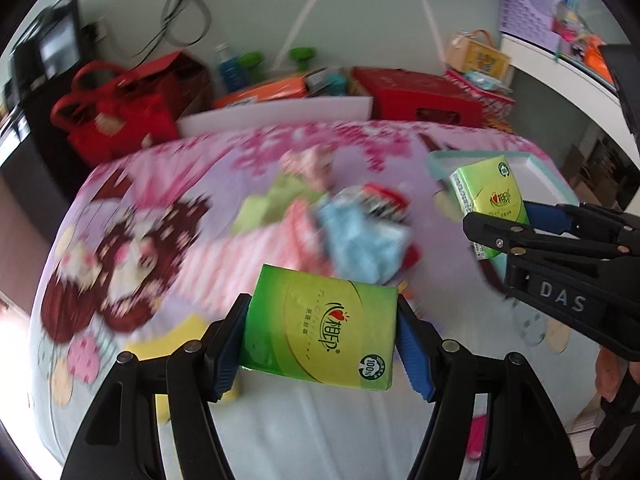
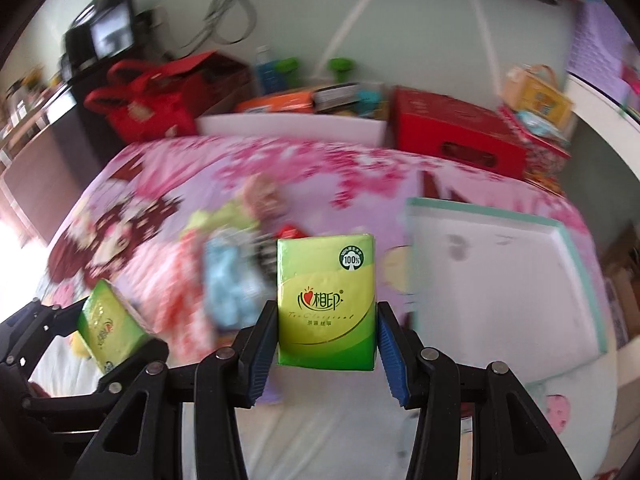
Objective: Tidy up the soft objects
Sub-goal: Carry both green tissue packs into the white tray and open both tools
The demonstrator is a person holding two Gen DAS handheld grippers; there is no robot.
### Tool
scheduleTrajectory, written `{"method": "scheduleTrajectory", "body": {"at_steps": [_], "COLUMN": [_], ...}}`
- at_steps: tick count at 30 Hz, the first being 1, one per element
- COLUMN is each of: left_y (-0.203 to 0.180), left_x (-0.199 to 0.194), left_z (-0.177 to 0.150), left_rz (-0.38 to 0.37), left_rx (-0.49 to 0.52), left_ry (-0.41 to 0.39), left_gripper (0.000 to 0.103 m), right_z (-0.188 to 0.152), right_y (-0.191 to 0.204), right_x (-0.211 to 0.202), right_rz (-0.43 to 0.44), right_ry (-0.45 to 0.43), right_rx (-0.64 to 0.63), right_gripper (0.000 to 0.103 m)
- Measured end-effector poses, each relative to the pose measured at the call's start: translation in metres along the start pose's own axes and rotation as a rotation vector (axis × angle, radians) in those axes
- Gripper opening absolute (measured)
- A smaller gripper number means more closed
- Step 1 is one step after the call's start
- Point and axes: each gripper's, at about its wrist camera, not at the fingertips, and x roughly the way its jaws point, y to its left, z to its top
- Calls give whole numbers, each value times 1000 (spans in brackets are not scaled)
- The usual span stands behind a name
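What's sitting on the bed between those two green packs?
In the right wrist view, a crumpled blue soft bundle lies between the left pack and right pack.

You get soft, even daylight in both views, brightest where a white glare blows out the far left edge. Shadows are faint. Motion blur smears the bed (image 1: pixel 168 184) and the pile (image 1: pixel 332 220) on it, and the red boxes (image 2: pixel 456 136) behind; the right wrist view is the more smeared. Only the green packs (image 1: pixel 320 332) (image 2: pixel 328 304) between the fingers (image 1: pixel 228 348) stay sharp enough for you to read print. Fisheye bends walls and corners go black.
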Motion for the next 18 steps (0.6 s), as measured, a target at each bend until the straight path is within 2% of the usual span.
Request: {"method": "scheduleTrajectory", "body": {"at_steps": [8, 18], "left_y": [-69, -147], "left_x": [35, 77], "left_z": [50, 83], "left_rz": [-73, -141], "left_rx": [95, 150], "left_ry": [15, 34], "left_gripper": [69, 69], "right_z": [2, -27], "right_y": [-84, -186], "right_x": [20, 33], "right_rz": [-124, -287], "right_ry": [22, 49], "right_rx": [185, 407], "right_gripper": [51, 50]}}
